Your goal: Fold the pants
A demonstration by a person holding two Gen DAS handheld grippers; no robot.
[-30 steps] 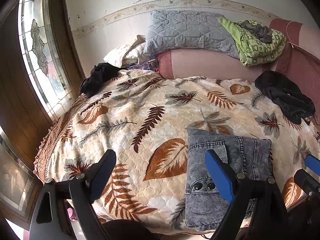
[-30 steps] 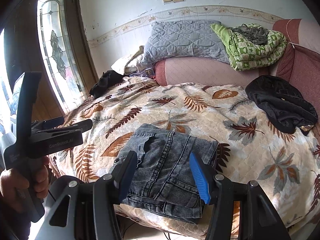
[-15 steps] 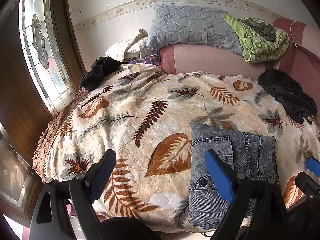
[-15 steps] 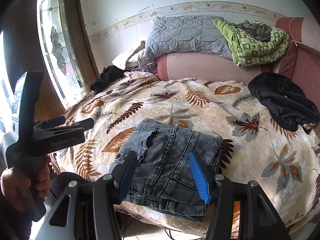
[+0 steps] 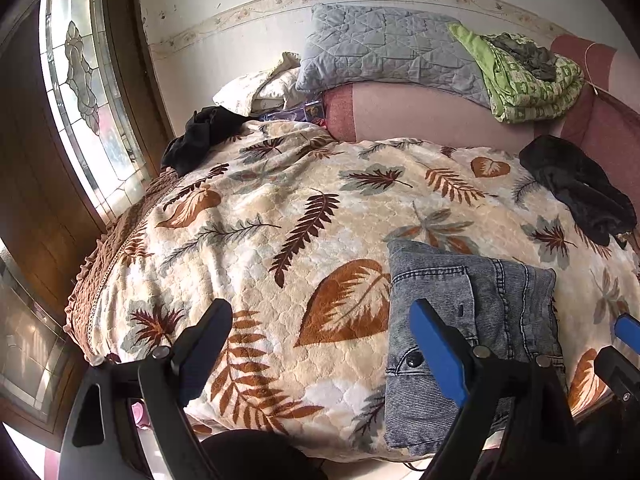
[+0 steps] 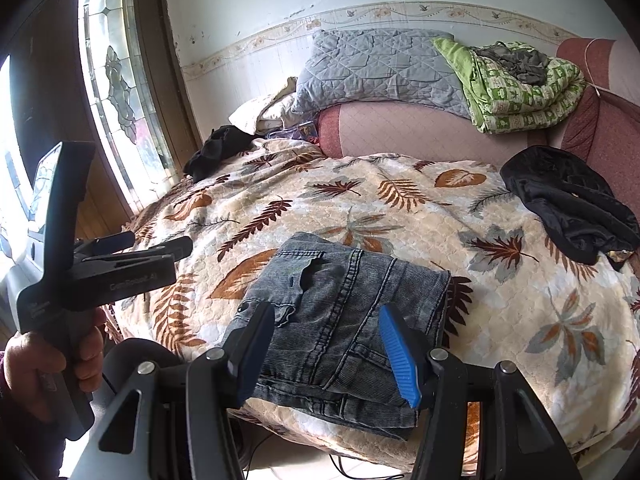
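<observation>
Nothing seems left to fold; the pants [image 6: 340, 320] lie as a compact bundle on the bed [image 6: 500, 280]; left gripper [image 5: 320, 344] and right gripper [image 6: 326, 344] hover apart, empty.

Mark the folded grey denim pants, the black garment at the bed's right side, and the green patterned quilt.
Folded grey denim pants [image 6: 344, 312]: right wrist view, top layer near the seam.
Black garment [image 6: 572, 204]: right wrist view, middle of the heap.
Green patterned quilt [image 5: 528, 80]: left wrist view, folded front face.

matt grey denim pants [image 6: 340, 320]
</observation>
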